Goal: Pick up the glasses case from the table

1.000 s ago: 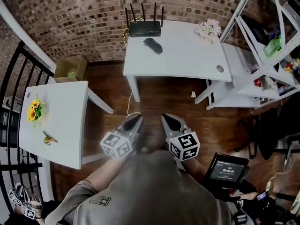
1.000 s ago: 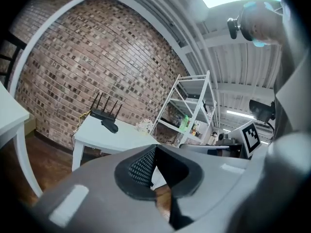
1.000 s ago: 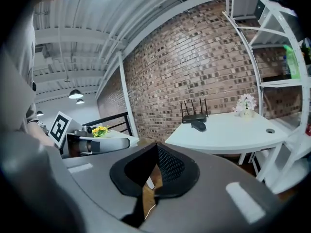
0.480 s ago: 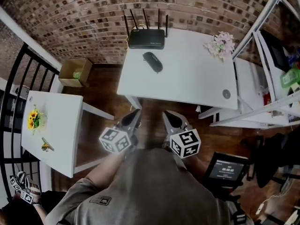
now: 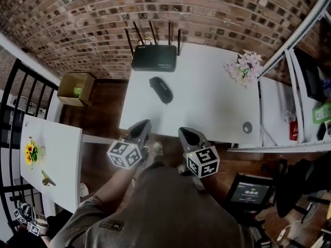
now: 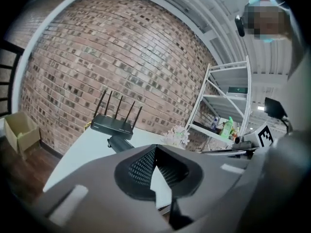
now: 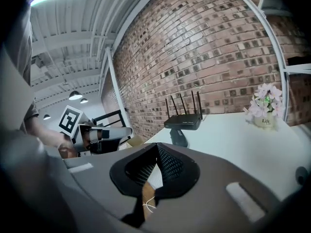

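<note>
I see a black router point(image 5: 154, 57) far against the brick wall point(image 5: 77, 19), pink flowers point(image 5: 243, 67) far right, cardboard box point(image 5: 75, 88) left, sunflowers point(image 5: 30, 153) near left

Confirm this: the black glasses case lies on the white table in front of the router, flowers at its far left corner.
Wrong corner: the head view shows the flowers at the white table's far right corner. The glasses case does lie before the router.

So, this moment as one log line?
left gripper: shut | right gripper: shut | black oval glasses case: untouched on white table
</note>
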A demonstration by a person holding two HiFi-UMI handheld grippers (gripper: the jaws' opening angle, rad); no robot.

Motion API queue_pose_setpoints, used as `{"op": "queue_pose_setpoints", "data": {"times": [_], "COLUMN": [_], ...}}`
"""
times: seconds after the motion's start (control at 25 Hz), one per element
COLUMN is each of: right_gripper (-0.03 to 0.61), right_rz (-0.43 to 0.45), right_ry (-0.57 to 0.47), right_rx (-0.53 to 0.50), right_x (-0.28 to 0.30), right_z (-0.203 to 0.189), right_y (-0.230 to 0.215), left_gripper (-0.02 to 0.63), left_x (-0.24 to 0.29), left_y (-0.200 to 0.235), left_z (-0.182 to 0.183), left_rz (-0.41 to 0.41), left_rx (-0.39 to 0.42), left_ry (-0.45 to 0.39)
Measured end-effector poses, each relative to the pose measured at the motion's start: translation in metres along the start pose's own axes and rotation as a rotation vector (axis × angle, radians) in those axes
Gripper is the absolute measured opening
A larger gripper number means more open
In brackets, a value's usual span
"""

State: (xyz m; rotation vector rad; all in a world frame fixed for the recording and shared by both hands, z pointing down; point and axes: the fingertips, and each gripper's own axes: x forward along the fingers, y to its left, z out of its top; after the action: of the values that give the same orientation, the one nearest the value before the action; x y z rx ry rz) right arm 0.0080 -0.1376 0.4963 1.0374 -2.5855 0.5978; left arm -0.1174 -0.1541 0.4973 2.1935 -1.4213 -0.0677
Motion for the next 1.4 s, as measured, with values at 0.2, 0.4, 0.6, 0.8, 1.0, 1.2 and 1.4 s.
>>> {"op": "queue_pose_setpoints", "data": {"times": [0.2,0.4,0.6,0.8,1.0,1.2,1.4], "right_gripper": [0.012,0.012,0.012,0.014,0.098,0.195,0.316], "right_rz": [-0.059,-0.107,-0.12,-0.106,-0.078,-0.07,-0.049], "right_ry": [0.041,0.08,0.147,0.224,0.31,0.387,0.467], "right_rx": [0.006,0.008,-0.017,-0.059,-0.099,-0.16,-0.196], "right_x": [0.056,0.095,0.128,0.161,0.194,0.227,0.257], "right_z": [0.021,0.032,0.033,0.033,0.027,0.02,0.005], "right_y": [-0.022,-0.028,-0.041,-0.057,-0.07,-0.081,-0.089], "left_gripper": [0.002,0.001,0.001,0.001,0.002,0.0,0.002], "left_x": [0.046,0.068,0.083,0.09,0.086,0.08,0.071], "left_y": [0.054,0.082,0.096,0.105,0.12,0.136,0.152], "left_z": [0.018,0.022,0.016,0.015,0.006,0.002,-0.011], "left_rz": [-0.043,-0.092,-0.098,-0.072,-0.031,0.016,0.064], "left_rx": [0.047,0.042,0.015,-0.011,-0.042,-0.071,-0.122], "left_ry": [0.057,0.111,0.148,0.156,0.168,0.161,0.169]}}
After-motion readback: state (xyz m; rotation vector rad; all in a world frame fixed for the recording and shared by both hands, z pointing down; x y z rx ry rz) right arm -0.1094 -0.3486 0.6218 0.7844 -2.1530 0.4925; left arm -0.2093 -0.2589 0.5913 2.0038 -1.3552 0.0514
